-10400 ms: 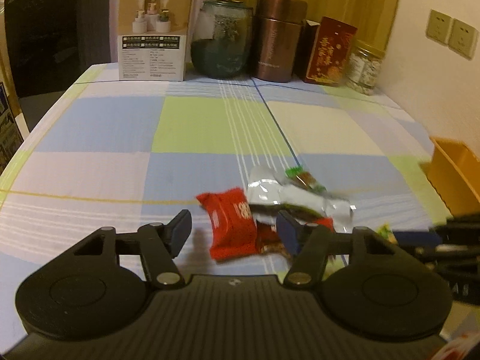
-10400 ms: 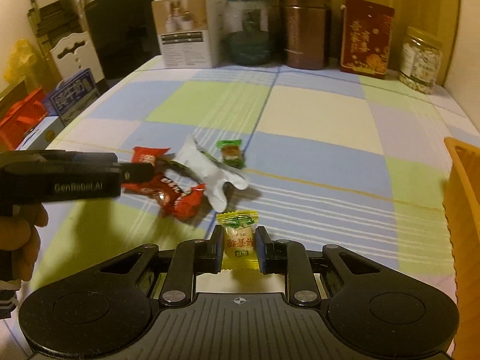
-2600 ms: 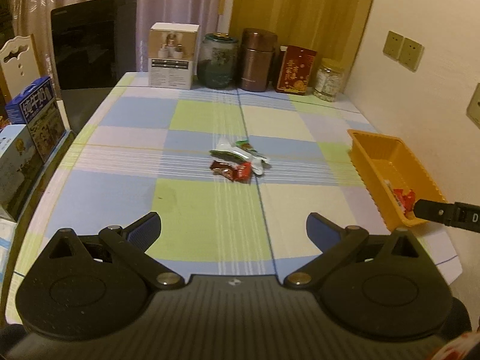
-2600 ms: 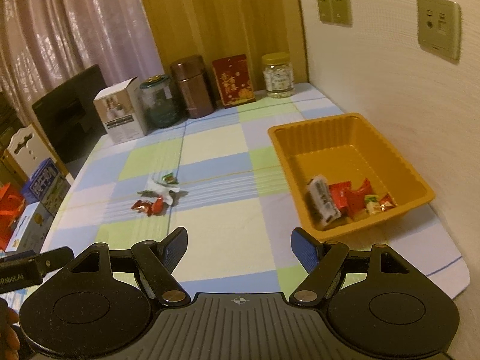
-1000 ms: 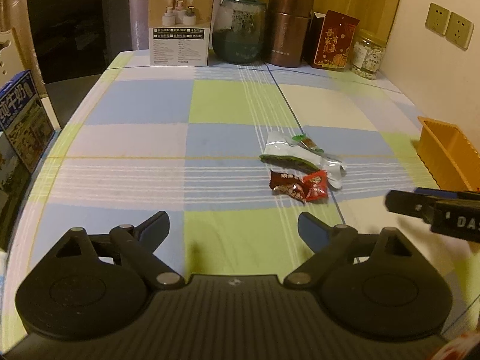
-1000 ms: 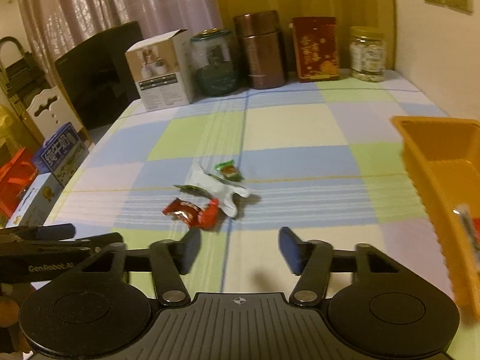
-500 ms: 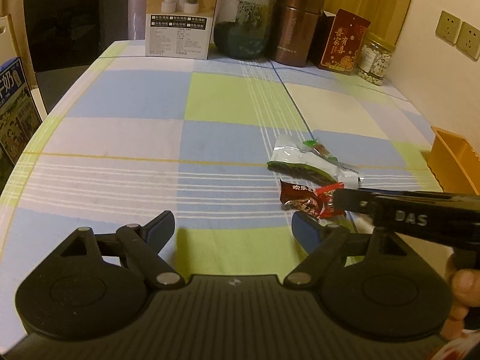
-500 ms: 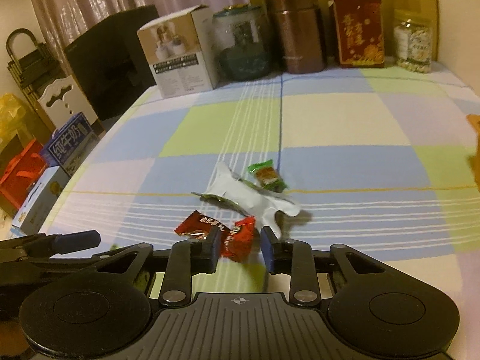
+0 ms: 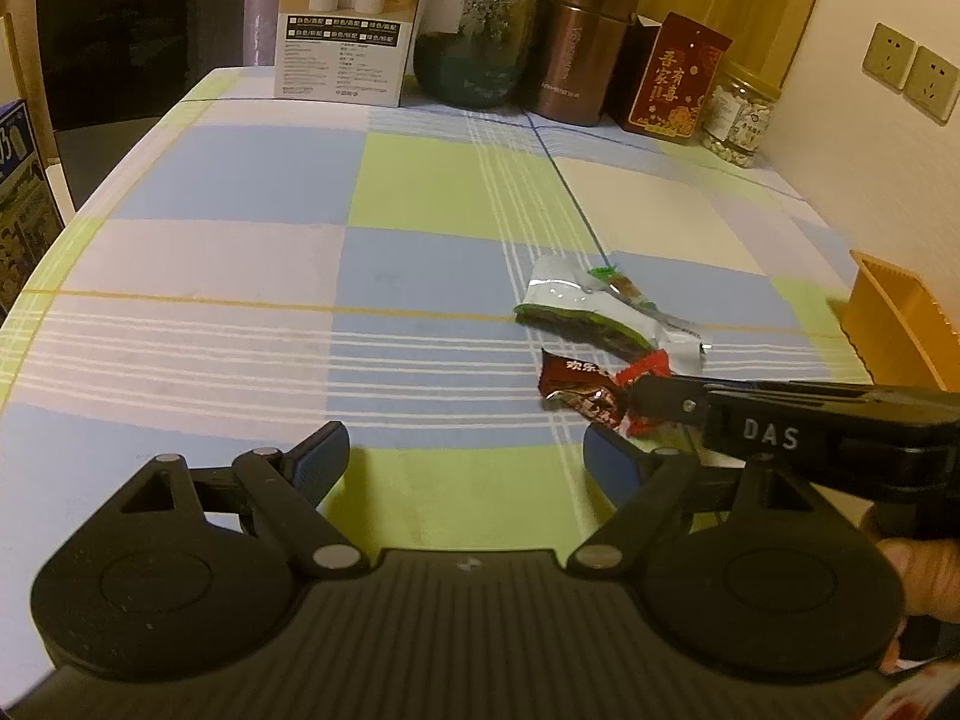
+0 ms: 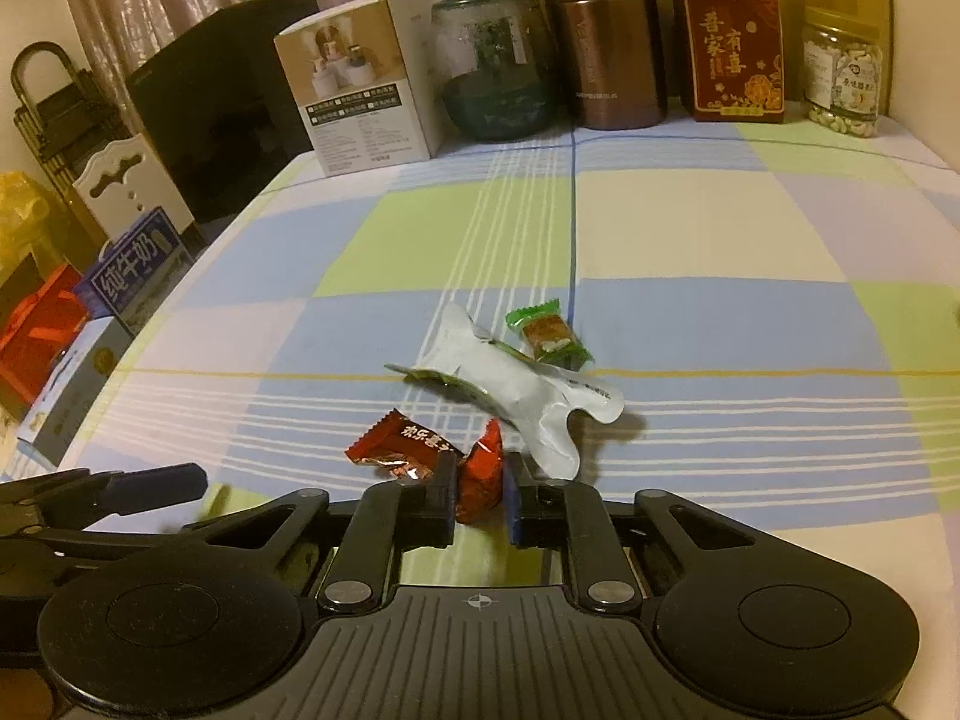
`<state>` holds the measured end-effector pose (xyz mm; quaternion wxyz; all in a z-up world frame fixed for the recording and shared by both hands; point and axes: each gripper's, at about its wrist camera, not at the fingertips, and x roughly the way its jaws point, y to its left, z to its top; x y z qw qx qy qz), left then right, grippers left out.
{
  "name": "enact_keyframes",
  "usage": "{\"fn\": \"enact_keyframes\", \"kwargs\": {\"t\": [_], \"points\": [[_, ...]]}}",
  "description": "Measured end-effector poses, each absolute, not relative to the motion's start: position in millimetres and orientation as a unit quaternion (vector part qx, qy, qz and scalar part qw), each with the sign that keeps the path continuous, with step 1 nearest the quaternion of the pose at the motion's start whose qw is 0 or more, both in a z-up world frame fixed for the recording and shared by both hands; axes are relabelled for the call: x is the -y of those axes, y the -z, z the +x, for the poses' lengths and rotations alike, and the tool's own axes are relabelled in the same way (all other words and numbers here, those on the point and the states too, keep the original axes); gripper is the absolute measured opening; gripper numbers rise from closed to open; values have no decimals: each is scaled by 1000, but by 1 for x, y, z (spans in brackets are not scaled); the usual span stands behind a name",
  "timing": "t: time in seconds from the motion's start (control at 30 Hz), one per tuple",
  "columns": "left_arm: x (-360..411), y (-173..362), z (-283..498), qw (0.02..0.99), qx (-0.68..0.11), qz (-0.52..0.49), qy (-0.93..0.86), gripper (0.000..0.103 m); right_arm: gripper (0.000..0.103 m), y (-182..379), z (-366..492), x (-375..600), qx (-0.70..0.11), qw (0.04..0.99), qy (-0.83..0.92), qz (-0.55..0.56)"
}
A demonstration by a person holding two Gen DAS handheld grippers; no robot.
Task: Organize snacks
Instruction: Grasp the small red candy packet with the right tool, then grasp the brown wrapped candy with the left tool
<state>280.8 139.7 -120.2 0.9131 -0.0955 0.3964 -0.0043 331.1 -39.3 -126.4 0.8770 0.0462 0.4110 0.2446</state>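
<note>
Checkered tablecloth (image 10: 690,240) below, right gripper (image 10: 478,495) reaches low toward 12 o'clock, now clamping the red foil-wrapped candy (image 10: 480,471); left gripper (image 9: 465,456) remains spread.

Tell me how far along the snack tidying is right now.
Partly done judging by the table: only three snacks remain out. The right hand-held gripper is closed on the red candy. The white pouch and green-wrapped candy still lie on the tablecloth. The left hand-held gripper is open, empty. The orange tray waits at right.
</note>
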Motion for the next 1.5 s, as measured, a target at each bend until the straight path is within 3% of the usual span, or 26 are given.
{"fn": "enact_keyframes", "kwargs": {"t": [0.23, 0.4, 0.6, 0.67, 0.73, 0.83, 1.07, 1.17, 1.5], "points": [[-130, 119, 285, 918, -385, -95, 34, 82, 14, 107, 318, 67, -397, 893, -209, 33], [-115, 123, 293, 917, -384, -85, 67, 72, 14, 111, 314, 96, -427, 888, -169, 29], [-101, 127, 298, 917, -385, -65, 79, 72, 15, 118, 319, 111, -444, 882, -152, 43], [-101, 129, 299, 917, -387, -64, 77, 72, 18, 119, 319, 111, -441, 884, -149, 38], [-101, 130, 300, 917, -387, -63, 75, 72, 29, 120, 320, 111, -440, 886, -144, 35], [-98, 131, 302, 918, -386, -61, 74, 72, 33, 121, 322, 111, -441, 885, -144, 42], [-93, 134, 304, 919, -385, -54, 72, 72, 33, 124, 322, 102, -442, 884, -152, 30], [-91, 135, 306, 919, -384, -54, 70, 72, 22, 124, 322, 103, -444, 883, -148, 36], [-79, 138, 317, 923, -373, -60, 74, 69, 21, 119, 323, 111, -439, 887, -133, 55]]}}
